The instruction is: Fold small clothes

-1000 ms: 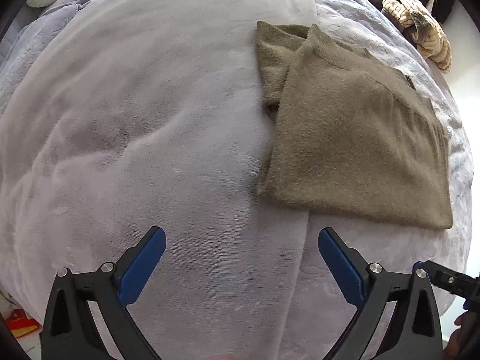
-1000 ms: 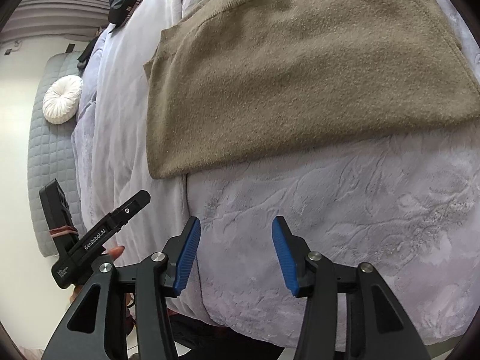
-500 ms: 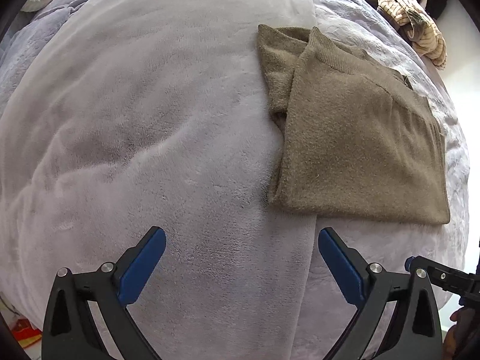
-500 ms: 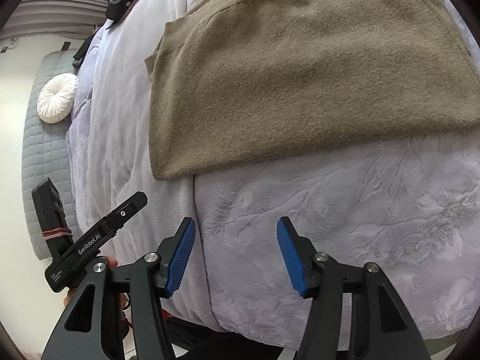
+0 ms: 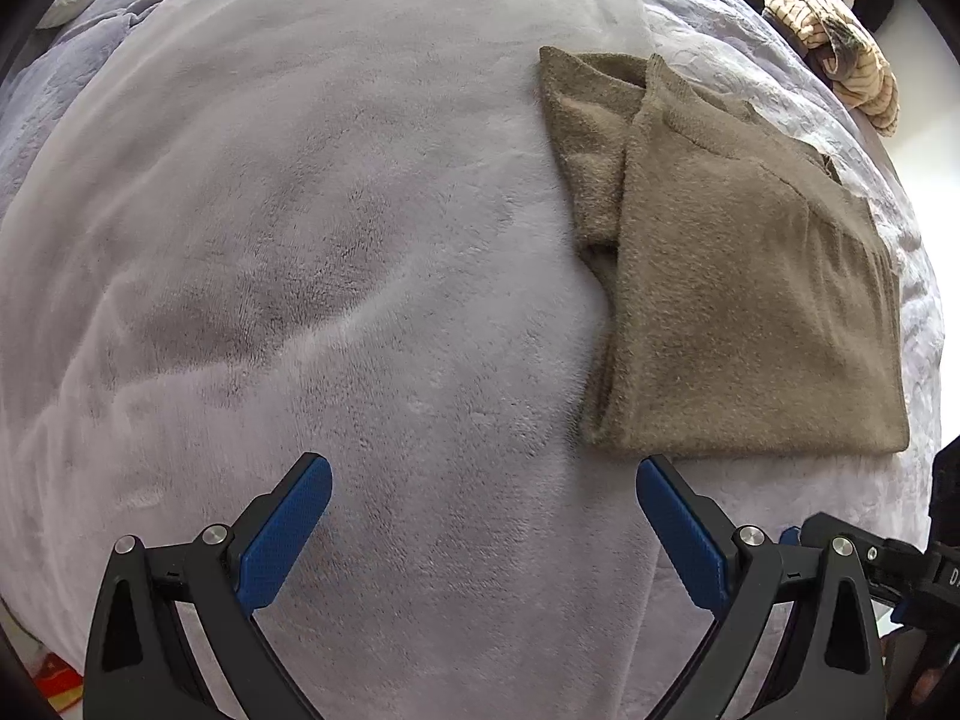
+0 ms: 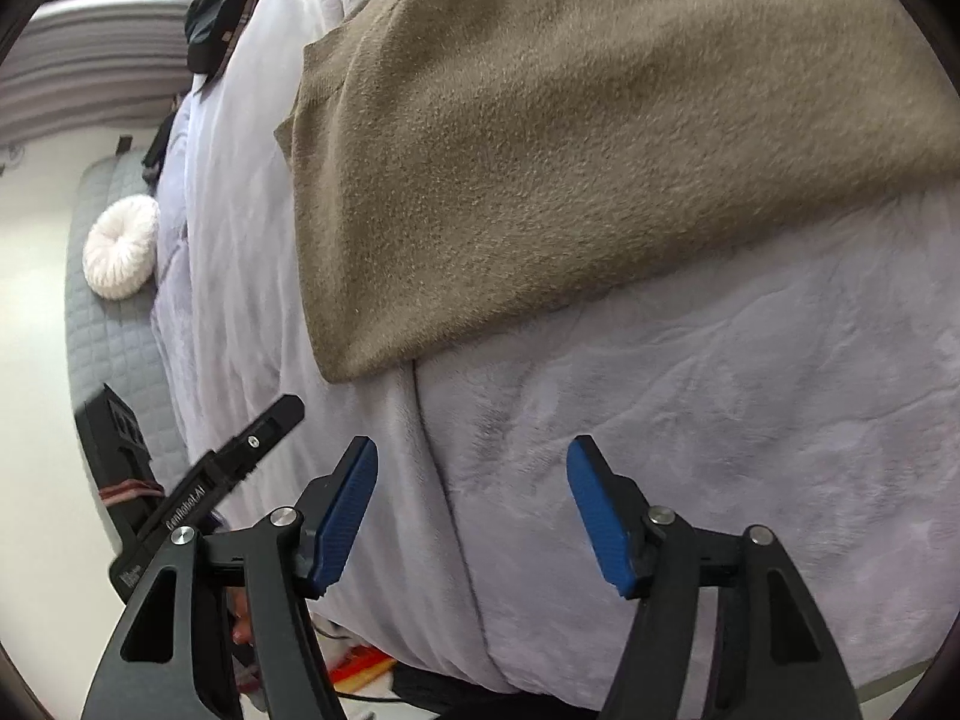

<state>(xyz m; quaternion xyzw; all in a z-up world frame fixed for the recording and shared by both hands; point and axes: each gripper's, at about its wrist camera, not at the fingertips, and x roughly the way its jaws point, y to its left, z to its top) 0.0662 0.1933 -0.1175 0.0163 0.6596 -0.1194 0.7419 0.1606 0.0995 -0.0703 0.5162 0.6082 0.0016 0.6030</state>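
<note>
A folded olive-brown knit sweater [image 5: 744,300] lies flat on a pale lilac fleece blanket [image 5: 300,240], with a sleeve fold showing along its left side. My left gripper [image 5: 483,474] hangs wide open just short of the sweater's near left corner, nothing between its blue pads. In the right wrist view the same sweater [image 6: 570,150] fills the upper half. My right gripper [image 6: 474,468] hovers over the blanket [image 6: 720,420] below the sweater's near corner; its jaws are opening and hold nothing.
A heap of striped and dark clothes [image 5: 840,42] sits at the far right of the bed. A round white cushion [image 6: 120,246] rests on a grey quilted surface [image 6: 108,330] beside the bed. The left gripper's body [image 6: 198,480] shows at lower left of the right wrist view.
Both grippers have crept closer to the sweater's near edge. The right gripper's jaws have spread wider and its view has rolled a little. The sweater has not moved.
</note>
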